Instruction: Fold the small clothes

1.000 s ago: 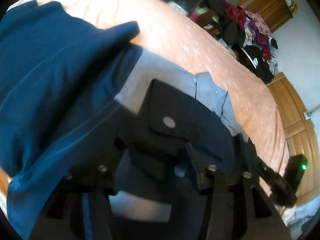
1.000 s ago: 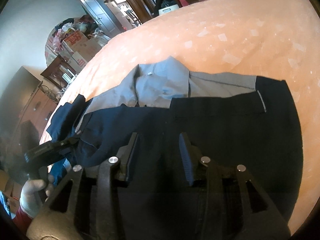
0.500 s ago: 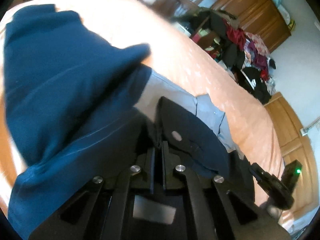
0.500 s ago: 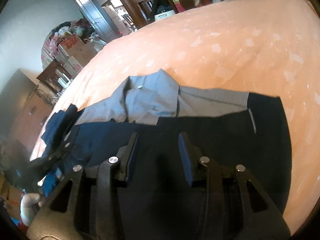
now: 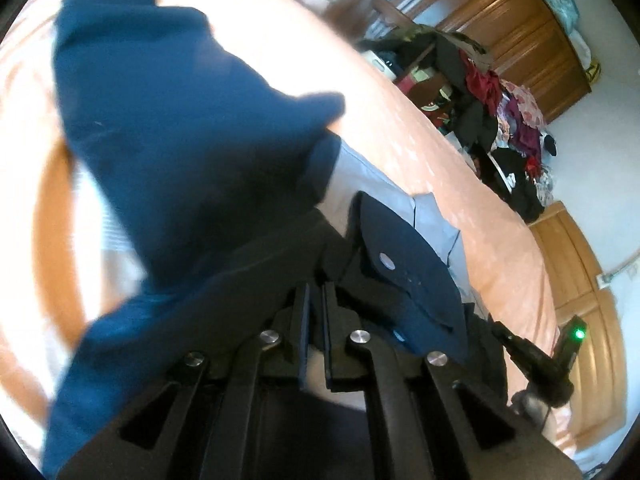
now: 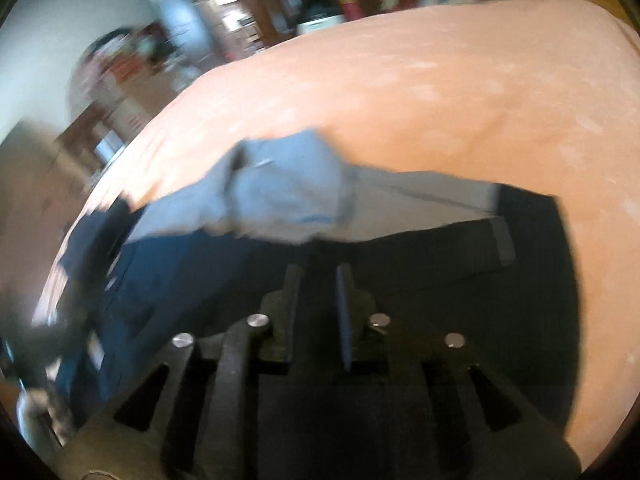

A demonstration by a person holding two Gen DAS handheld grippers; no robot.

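A small navy garment (image 5: 180,120) with a grey lining (image 5: 372,184) and a snap flap (image 5: 387,258) lies on the orange bed cover (image 5: 500,248). My left gripper (image 5: 316,292) is shut on a dark fold of it and holds that side lifted, so the blue cloth hangs up across the view. In the right wrist view the garment (image 6: 440,264) spreads dark under my right gripper (image 6: 318,280), with its grey part (image 6: 288,196) beyond. The right jaws stand narrow with dark cloth between them. The view is blurred.
A pile of mixed clothes (image 5: 500,108) sits beyond the bed in front of wooden wardrobes (image 5: 500,20). The orange cover (image 6: 440,100) stretches bare past the garment. A gloved hand (image 6: 36,412) shows blurred at the lower left.
My left gripper closed on the dark fold and raised it, lifting the blue side. My right gripper's fingers narrowed onto the dark cloth, and its view swung and blurred.
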